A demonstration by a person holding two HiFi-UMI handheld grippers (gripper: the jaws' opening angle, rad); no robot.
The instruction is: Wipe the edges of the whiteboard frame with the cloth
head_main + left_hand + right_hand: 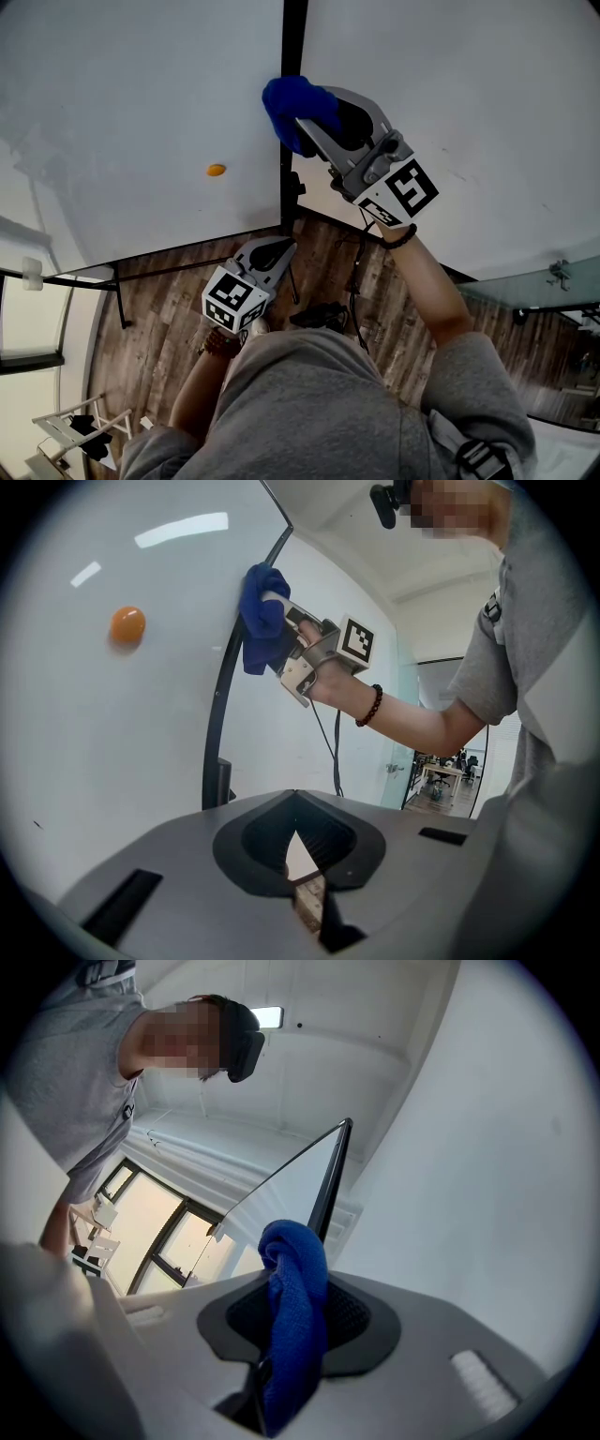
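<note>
Two claws are in view, held up before an upright whiteboard (pixel 141 103). The right claw (pixel 314 112) is raised high with its jaws clamped on a blue cloth (pixel 284 98), which bulges out past the jaw tips in a bunched fold. The cloth is pressed against the black frame (pixel 292 37) that runs down the board's right side, and it covers the strip where it touches; a plain white surface (pixel 450 84) lies on the far side of that strip. The left claw (pixel 281 248) sits much lower, close to the person's body and well apart from the cloth, with its jaws drawn together at the tips and nothing between them; it points up toward the board's lower corner. An orange dot (pixel 217 170) sits on the white face of the board, left of the frame and below the level of the cloth. A dark beaded bracelet (pixel 368 705) circles the wrist behind the right claw, and a thin cable (pixel 356 272) hangs down from that claw. Wood-plank floor (pixel 150 309) shows below the board's bottom edge.
</note>
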